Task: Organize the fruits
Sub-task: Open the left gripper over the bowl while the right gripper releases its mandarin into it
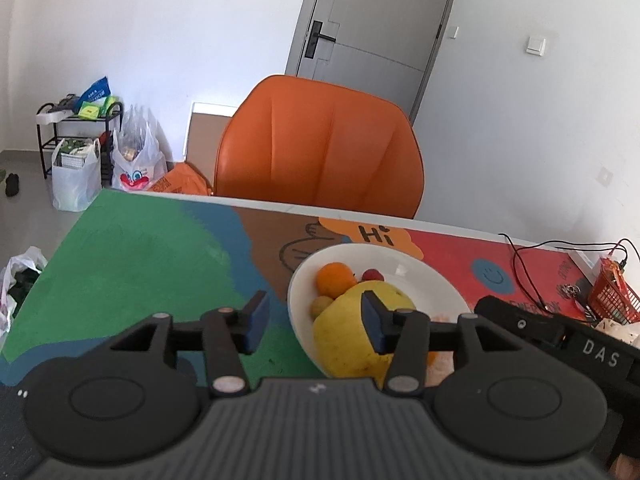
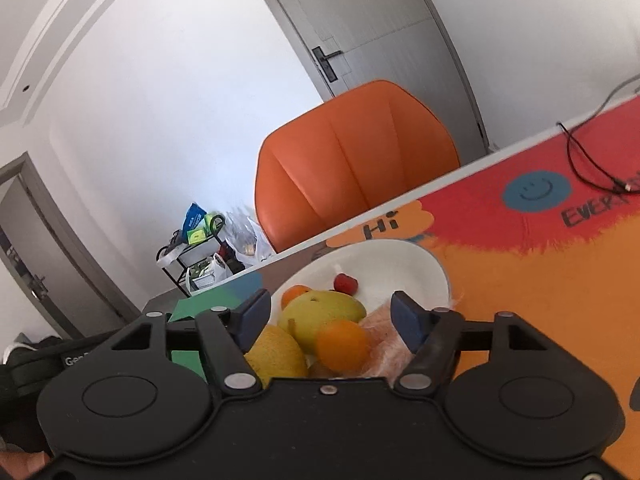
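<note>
Fruits sit piled in the white bowl (image 1: pixel 432 276) on the colourful mat (image 1: pixel 140 248). Left of the bowl, the left gripper (image 1: pixel 316 320) hangs with jaws apart, empty. Over the bowl's near side, the right gripper (image 2: pixel 330 316) gapes empty above an orange (image 2: pixel 342 344).

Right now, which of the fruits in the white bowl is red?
The small strawberry at the far side of the white bowl. It is the only red one; the rest are yellow, green-yellow or orange.
</note>
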Action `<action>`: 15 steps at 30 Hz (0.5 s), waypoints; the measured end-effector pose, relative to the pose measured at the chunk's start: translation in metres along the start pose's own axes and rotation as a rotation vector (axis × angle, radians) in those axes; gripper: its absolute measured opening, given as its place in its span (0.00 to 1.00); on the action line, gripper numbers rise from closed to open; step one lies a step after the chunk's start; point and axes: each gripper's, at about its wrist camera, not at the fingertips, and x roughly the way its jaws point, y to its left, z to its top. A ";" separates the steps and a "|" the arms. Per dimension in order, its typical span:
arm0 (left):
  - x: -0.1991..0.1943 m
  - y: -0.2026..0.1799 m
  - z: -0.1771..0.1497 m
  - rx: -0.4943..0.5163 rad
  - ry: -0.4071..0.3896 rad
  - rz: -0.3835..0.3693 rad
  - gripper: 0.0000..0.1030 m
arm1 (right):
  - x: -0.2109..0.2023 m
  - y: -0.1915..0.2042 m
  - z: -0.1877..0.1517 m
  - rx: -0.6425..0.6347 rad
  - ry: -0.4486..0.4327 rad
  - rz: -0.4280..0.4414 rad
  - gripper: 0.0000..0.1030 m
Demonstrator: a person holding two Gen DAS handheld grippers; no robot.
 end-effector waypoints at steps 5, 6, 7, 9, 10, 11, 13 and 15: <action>-0.009 0.002 -0.005 0.000 0.009 -0.020 0.58 | -0.010 0.007 -0.003 -0.006 0.005 -0.015 0.66; -0.012 0.002 -0.007 0.003 0.009 -0.027 0.61 | -0.012 0.007 -0.005 -0.005 0.006 -0.018 0.66; -0.015 0.002 -0.008 0.005 0.006 -0.033 0.65 | -0.016 0.008 -0.006 -0.004 0.007 -0.022 0.66; -0.021 0.002 -0.011 0.003 0.008 -0.046 0.68 | -0.022 0.009 -0.009 0.005 0.006 -0.031 0.66; -0.024 0.003 -0.013 -0.002 0.007 -0.056 0.68 | -0.026 0.008 -0.010 0.014 0.004 -0.035 0.67; -0.027 0.003 -0.014 -0.003 0.005 -0.064 0.68 | -0.030 0.008 -0.012 0.019 0.002 -0.041 0.68; -0.033 0.003 -0.018 0.006 0.006 -0.077 0.70 | -0.039 0.011 -0.016 0.011 -0.001 -0.061 0.73; -0.038 0.003 -0.022 0.010 0.009 -0.088 0.71 | -0.048 0.013 -0.020 -0.002 -0.011 -0.073 0.82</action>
